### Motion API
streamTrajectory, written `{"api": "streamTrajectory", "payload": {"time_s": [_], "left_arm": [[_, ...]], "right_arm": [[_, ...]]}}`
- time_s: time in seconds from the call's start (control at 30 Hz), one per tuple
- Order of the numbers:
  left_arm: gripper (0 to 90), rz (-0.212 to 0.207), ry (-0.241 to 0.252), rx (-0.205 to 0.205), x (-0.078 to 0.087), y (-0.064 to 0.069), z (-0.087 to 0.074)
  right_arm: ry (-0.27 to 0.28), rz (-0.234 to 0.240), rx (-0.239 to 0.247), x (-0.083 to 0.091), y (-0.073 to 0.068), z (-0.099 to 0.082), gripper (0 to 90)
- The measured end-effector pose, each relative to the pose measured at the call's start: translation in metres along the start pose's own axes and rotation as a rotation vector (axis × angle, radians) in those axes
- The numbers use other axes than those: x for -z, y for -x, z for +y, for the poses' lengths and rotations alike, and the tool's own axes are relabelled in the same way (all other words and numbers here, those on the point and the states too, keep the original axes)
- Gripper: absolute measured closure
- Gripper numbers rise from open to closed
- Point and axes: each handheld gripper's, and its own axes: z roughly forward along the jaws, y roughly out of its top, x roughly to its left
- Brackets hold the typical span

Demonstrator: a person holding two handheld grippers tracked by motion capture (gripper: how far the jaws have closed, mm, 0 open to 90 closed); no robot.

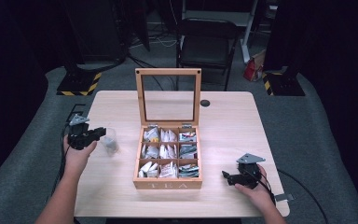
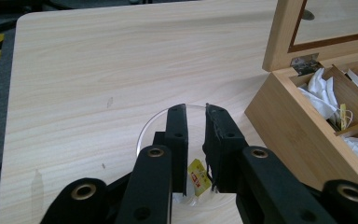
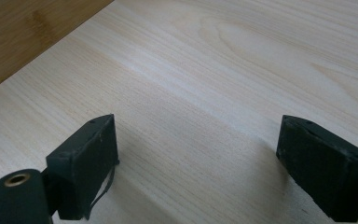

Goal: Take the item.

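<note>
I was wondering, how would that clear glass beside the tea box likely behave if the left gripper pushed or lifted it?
The glass looks thin-walled and see-through, so probably light and breakable. Its smooth wall may slip between hard fingers. It stands upright and seems taller than wide, so a sideways push near the rim could tip it.

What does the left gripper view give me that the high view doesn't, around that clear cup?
Left gripper view: a yellow tea bag tag down in the clear cup, seen through a narrow gap between the left gripper jaws, plus the tea box hinge. High view: all nine compartments, the raised glass lid, the right gripper open over bare table, a chair behind. Both share cup, box, table.
</note>
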Motion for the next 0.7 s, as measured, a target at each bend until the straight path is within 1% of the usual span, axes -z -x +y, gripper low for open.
{"api": "streamTrajectory", "payload": {"time_s": [0.03, 0.1, 0.17, 0.2, 0.3, 0.33, 0.37, 0.4, 0.47, 0.5, 0.53, 0.6, 0.63, 0.67, 0.7], "left_arm": [[78.1, -0.007, 0.003, 0.005, 0.002, 0.000, 0.000], [76.3, -0.014, 0.007, 0.000, 0.005, 0.002, -0.001], [72.0, -0.022, 0.010, -0.001, 0.007, 0.004, -0.001], [69.2, -0.023, 0.007, -0.001, 0.008, 0.004, -0.001], [63.2, -0.020, 0.020, -0.003, 0.011, 0.006, -0.001], [63.2, -0.022, 0.021, -0.004, 0.013, 0.007, -0.001], [59.8, -0.024, 0.022, -0.009, 0.014, 0.008, -0.001], [57.8, -0.020, 0.030, -0.005, 0.015, 0.009, -0.002], [53.3, -0.027, 0.028, -0.003, 0.018, 0.010, -0.002], [52.0, -0.028, 0.032, -0.009, 0.020, 0.011, -0.003], [51.3, -0.029, 0.041, -0.003, 0.020, 0.012, -0.003], [49.7, -0.042, 0.024, -0.008, 0.022, 0.014, -0.004], [49.4, -0.042, 0.024, -0.008, 0.022, 0.014, -0.004], [49.4, -0.044, 0.018, -0.018, 0.022, 0.015, -0.005], [49.2, -0.043, 0.023, -0.021, 0.022, 0.017, -0.007]], "right_arm": [[0.000, 0.000, 0.000, 0.000, 0.000, 0.000, 11.7], [0.000, 0.000, -0.003, 0.000, 0.000, 0.000, 11.7], [0.000, 0.000, 0.000, 0.000, 0.000, 0.000, 11.7], [-0.001, 0.000, 0.000, 0.000, 0.000, 0.000, 11.7], [-0.001, 0.000, -0.001, 0.000, 0.000, 0.000, 11.7], [0.000, 0.000, 0.000, 0.000, 0.000, 0.000, 11.7], [0.000, 0.000, 0.000, 0.000, 0.000, 0.000, 11.7], [-0.001, 0.000, -0.005, 0.000, 0.000, 0.000, 11.7], [0.000, 0.000, -0.003, 0.000, 0.000, 0.000, 11.7], [0.000, 0.000, 0.000, 0.000, 0.000, 0.000, 11.7], [0.000, 0.000, 0.000, 0.000, 0.000, 0.000, 11.7], [0.000, 0.000, 0.000, 0.000, 0.000, 0.000, 11.7], [0.000, 0.000, 0.000, 0.000, 0.000, 0.000, 11.7], [0.000, 0.000, 0.000, 0.000, 0.000, 0.000, 11.7], [0.000, 0.000, 0.000, 0.000, 0.000, 0.000, 11.7]]}}
